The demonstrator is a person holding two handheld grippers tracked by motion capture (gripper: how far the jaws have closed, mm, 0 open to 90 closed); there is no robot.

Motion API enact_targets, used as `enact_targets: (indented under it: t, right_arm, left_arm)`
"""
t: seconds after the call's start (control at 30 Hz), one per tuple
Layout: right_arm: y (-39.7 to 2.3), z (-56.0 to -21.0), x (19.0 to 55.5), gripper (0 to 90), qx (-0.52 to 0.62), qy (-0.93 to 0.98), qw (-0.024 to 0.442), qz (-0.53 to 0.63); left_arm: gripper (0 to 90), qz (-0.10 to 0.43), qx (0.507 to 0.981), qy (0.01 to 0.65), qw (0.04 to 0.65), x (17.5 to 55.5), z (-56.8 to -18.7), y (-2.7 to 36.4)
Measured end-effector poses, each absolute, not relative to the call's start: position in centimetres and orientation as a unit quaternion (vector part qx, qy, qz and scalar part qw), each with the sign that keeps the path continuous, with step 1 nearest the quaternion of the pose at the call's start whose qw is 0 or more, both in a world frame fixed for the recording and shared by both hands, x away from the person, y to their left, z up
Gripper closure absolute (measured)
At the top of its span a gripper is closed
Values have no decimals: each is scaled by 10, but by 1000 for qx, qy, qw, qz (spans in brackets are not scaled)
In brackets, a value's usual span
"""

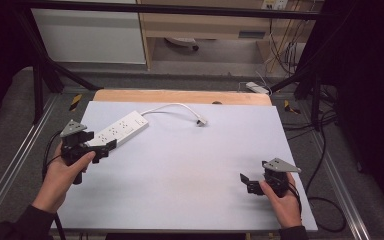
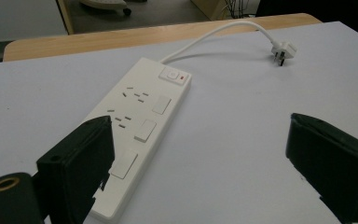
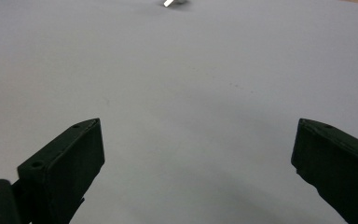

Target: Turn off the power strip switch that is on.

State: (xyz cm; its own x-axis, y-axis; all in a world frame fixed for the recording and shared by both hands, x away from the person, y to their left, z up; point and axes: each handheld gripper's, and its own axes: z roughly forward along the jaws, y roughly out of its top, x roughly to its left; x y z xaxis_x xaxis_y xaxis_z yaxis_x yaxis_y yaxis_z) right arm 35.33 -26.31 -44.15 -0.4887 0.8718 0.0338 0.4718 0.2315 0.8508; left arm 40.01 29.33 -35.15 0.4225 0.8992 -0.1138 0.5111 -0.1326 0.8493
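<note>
Two spread grippers, one power strip.

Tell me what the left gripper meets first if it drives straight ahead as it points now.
Probably the white power strip: the left gripper stands open at its near end, one jaw already overlapping it. Depth is unclear.

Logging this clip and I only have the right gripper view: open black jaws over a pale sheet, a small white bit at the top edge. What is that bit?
Observer: It is the plug on the end of a white cord, lying loose on the sheet.
Operator: What does the cord run to?
Observer: A white power strip at the sheet's far left, set diagonally.
Operator: Where is the left gripper?
Observer: The left gripper is at the strip's near end, jaws open; in its own view one jaw overlaps that end.
</note>
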Motion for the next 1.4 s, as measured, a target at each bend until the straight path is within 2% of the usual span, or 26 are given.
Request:
enact_targets:
  t: [0.4, 0.73, 1.4]
  right_arm:
    - [-264, -441, 353, 26, 447, 747, 230, 434]
    - [-264, -441, 353, 26, 448, 747, 228, 436]
    - [-263, -441, 352, 26, 444, 749, 229, 435]
  left_arm:
    - [113, 223, 713, 493, 446, 413, -351, 293]
    - [181, 230, 711, 498, 440, 424, -355, 292]
    - [389, 227, 720, 511, 411, 444, -369, 289]
